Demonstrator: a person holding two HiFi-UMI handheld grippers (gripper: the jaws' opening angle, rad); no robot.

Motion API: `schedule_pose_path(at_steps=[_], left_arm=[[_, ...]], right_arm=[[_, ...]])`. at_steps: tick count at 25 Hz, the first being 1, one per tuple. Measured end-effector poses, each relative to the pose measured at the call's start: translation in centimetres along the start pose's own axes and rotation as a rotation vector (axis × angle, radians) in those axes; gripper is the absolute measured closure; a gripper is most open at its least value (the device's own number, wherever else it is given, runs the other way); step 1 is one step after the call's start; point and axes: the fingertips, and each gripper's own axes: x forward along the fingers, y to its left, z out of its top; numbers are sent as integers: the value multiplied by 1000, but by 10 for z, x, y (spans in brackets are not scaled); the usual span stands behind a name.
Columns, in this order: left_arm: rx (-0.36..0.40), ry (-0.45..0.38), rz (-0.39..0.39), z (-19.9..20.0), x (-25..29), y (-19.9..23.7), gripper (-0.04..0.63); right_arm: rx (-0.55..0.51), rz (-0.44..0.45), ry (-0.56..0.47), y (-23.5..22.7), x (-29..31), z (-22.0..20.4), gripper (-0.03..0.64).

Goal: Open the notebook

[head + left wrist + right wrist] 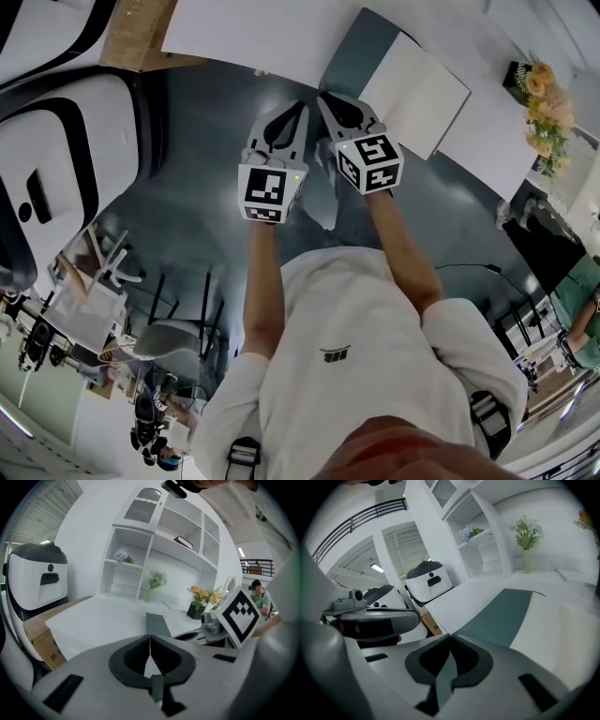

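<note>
White table (234, 37) below white shelves (159, 536), notebook (398, 75) lying open — left gripper (302, 106) and right gripper (322, 97) both clenched, empty; pages (429, 91) too blown-out to read.

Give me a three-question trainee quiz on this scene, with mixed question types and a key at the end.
1. True or false: the left gripper has its jaws together with nothing between them.
2. Multiple choice: the notebook lies A) on the white table, B) on the floor, C) on a chair.
3. Short answer: in the head view, which gripper is nearer the notebook?

Key: 1 true. 2 A. 3 the right gripper.
</note>
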Motion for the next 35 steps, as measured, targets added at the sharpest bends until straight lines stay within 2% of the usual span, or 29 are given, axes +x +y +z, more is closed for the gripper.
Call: schedule_pose_path(at_steps=[13, 16, 19, 30, 35], left_arm=[[-12, -8, 14, -4, -6, 7, 595], [-9, -11, 13, -1, -10, 6, 595], [1, -14, 7, 3, -13, 5, 595], [46, -38, -47, 20, -26, -11, 595], [68, -52, -82, 30, -33, -23, 595]], right_arm=[[-30, -6, 27, 2, 8, -6, 607], [-25, 7, 18, 6, 7, -4, 569], [-24, 5, -3, 8, 2, 2, 566], [-35, -74, -104, 12, -44, 27, 571], [-76, -123, -135, 16, -75, 38, 578]])
